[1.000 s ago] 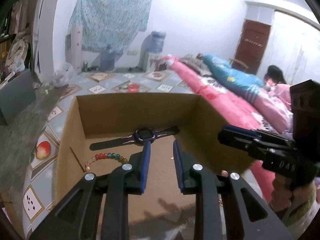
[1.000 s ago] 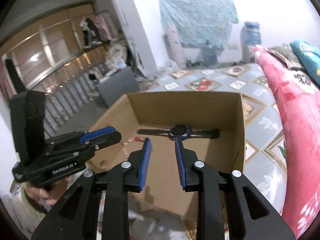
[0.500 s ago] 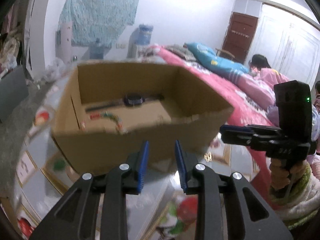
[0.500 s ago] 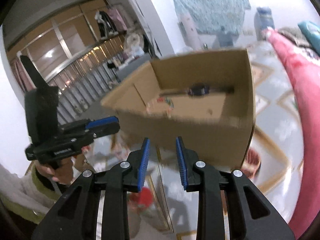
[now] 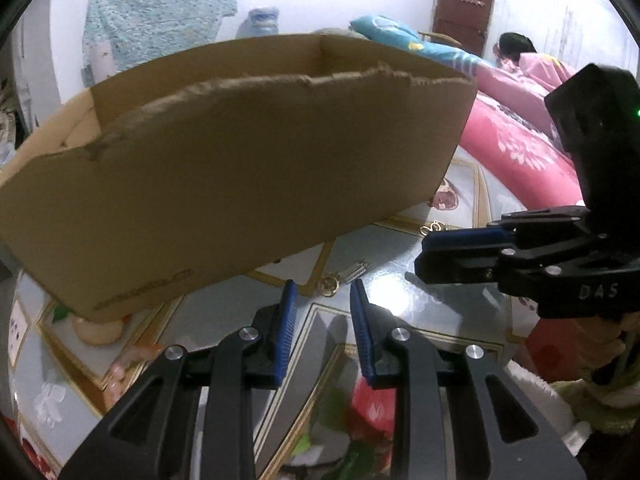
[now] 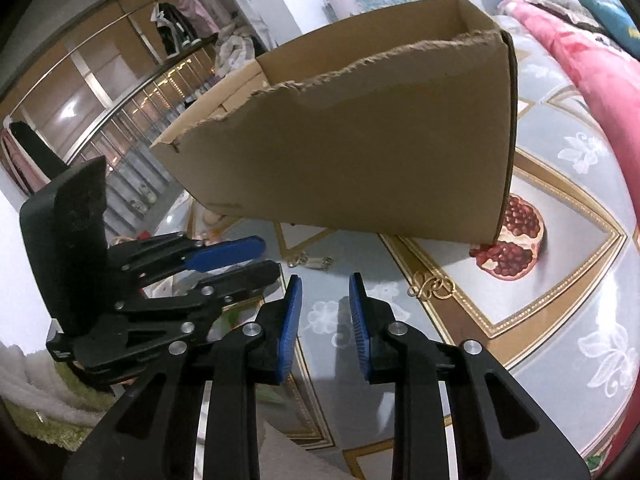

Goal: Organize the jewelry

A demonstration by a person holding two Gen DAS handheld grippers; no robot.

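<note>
A large open-topped brown cardboard box point(image 5: 240, 168) with a torn near rim stood on the patterned grey and gold floor mat point(image 6: 568, 280), filling the far half of both views, its near wall facing the tongs. Its inside could not be seen from this low angle.

Loose jewelry lay on the mat in the strip between the box's near wall and the tongs. In the left wrist view a small round gold pendant point(image 5: 330, 285) sat just beyond the tips of the left tongs point(image 5: 323, 292), almost dead ahead, with a short ribbed silver clasp piece point(image 5: 355, 270) touching or just beside it on the far right, its long axis slanting up to the right. A small gold scrollwork piece point(image 6: 431, 285) lay farther right, near the box's near right corner; in the right wrist view it sat a little to the right of the right tongs point(image 6: 322, 292).

So the pendant and clasp were nearer the left hand, the scrollwork piece nearer the right.

Both tongs stood partly open with nothing between their blue ribbed pads; the right ones were closing slightly, still on nothing.
</note>
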